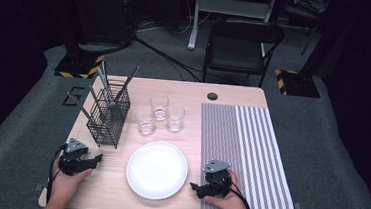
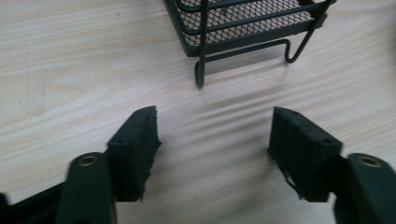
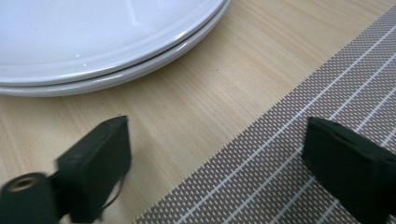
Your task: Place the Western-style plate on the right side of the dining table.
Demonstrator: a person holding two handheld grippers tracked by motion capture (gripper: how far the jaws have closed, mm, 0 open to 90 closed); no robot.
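Observation:
A white plate (image 1: 157, 170) lies near the table's front middle; in the right gripper view two stacked white plates (image 3: 93, 37) show. Three clear glasses (image 1: 159, 114) stand behind it. A black wire caddy (image 1: 108, 112) with several utensils stands at the left, its base (image 2: 243, 28) just ahead of my left gripper. My left gripper (image 1: 94, 160) rests open on the wood at the front left (image 2: 212, 135), nothing between its jaws. My right gripper (image 1: 196, 188) rests open right of the plate, straddling the edge of the striped placemat (image 3: 217, 154).
A grey striped placemat (image 1: 242, 154) covers the table's right part. A round cable hole (image 1: 212, 96) sits at the far edge. A black chair (image 1: 240, 46) stands beyond the table. Bare wood lies between caddy and plate.

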